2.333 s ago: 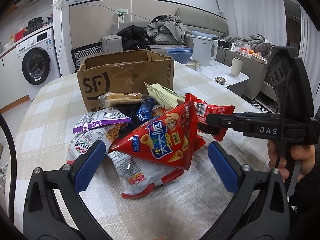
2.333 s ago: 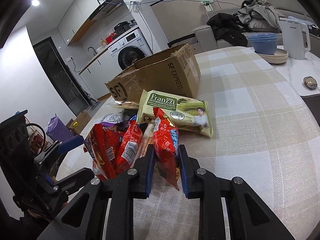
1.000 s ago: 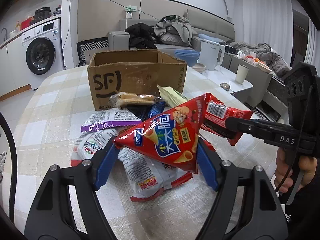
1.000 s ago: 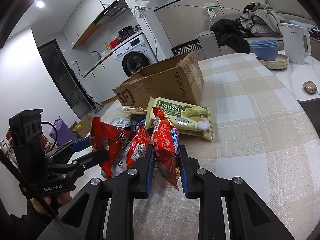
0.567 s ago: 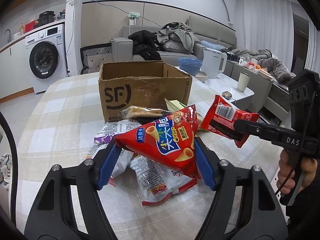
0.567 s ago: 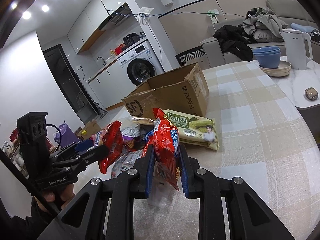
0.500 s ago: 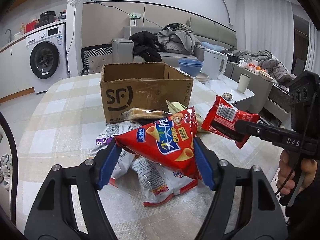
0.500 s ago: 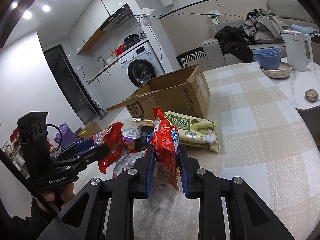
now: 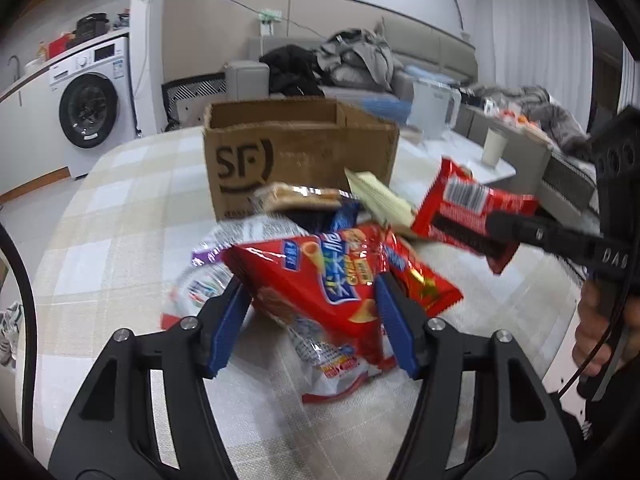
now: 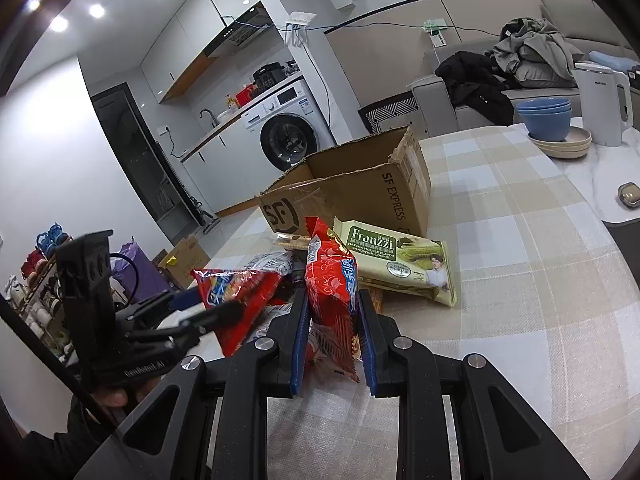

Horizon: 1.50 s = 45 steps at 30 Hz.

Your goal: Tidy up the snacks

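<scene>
The left gripper (image 9: pixel 314 318) has a big red chip bag (image 9: pixel 316 280) between its blue pads. Its jaws have just been closing, and now both pads press on the bag's sides, so it has hold of the bag. The bag is tilted, with its wide end near the gripper.

The right gripper (image 10: pixel 331 334) is squeezed tight on a smaller red snack pack (image 10: pixel 332 300). The pack stands up on its edge between the two blue pads. In the left wrist view the same pack (image 9: pixel 472 210) sits on the right side, with its bar code facing the camera. A hand (image 9: pixel 596 328) grips the handle of that gripper at the right edge of the picture.

The other snacks lie in a heap in the middle of the table (image 10: pixel 540 280), which has a checked cloth. There is a white and red bag (image 9: pixel 336 364) under the chip bag, a purple and white pack (image 9: pixel 224 236), a clear pack of biscuits (image 9: pixel 304 198), and a pale green Franzzi cookie pack (image 10: pixel 400 266). The cookie pack lies flat, just in front of a brown cardboard box (image 10: pixel 352 192).

The box is open at the top and stands past the heap, nearer the far edge of the table. It has "SF" printed on its front side.
</scene>
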Available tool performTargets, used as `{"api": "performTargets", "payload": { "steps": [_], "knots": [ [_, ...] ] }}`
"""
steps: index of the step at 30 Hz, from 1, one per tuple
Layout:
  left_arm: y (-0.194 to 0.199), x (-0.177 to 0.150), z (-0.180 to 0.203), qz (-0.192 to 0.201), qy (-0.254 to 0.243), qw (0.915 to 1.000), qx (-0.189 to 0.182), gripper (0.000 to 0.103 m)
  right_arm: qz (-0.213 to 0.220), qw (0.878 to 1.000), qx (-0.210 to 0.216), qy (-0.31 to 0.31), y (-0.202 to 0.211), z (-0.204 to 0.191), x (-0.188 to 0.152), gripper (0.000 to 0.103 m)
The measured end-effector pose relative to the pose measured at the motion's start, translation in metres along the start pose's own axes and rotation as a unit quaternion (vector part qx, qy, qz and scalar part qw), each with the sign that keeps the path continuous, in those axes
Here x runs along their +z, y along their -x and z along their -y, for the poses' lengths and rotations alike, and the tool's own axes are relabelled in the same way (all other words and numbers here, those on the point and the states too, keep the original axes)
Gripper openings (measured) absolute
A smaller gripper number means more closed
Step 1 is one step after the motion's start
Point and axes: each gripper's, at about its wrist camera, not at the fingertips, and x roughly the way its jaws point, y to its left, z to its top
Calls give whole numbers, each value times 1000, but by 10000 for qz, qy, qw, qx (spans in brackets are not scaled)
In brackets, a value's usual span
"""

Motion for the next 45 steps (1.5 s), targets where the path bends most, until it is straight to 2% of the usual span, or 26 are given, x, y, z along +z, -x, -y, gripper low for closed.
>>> {"api": "performTargets", "payload": {
  "steps": [2, 4, 6, 8, 10, 13, 27, 45],
  "knots": [
    [-4, -2, 5, -13, -130, 9998, 119, 63, -11, 10000, 4, 11, -1, -1, 0, 23],
    [-8, -3, 8, -79, -203, 9996, 173, 71, -16, 10000, 6, 20, -1, 0, 0, 23],
    [-13, -5, 12, -123, -259, 9994, 196, 71, -20, 10000, 5, 9, -1, 1, -1, 23],
    [-14, -7, 13, -103, -289, 9993, 198, 64, -19, 10000, 4, 0, -1, 1, 0, 23],
    [-15, -6, 14, -101, -302, 9994, 152, 50, -18, 10000, -4, -11, -1, 2, -1, 23],
    [-11, -2, 14, -16, -306, 9994, 143, 44, -11, 10000, -4, -19, 0, 1, -2, 23],
    [21, 9, 13, 338, -187, 9992, 94, 44, 144, 9997, 89, 146, 10, -12, 3, 23],
    [55, 66, -9, 733, -59, 9964, 430, 44, 518, 9978, 209, 363, 18, -39, 54, 23]
  ]
}}
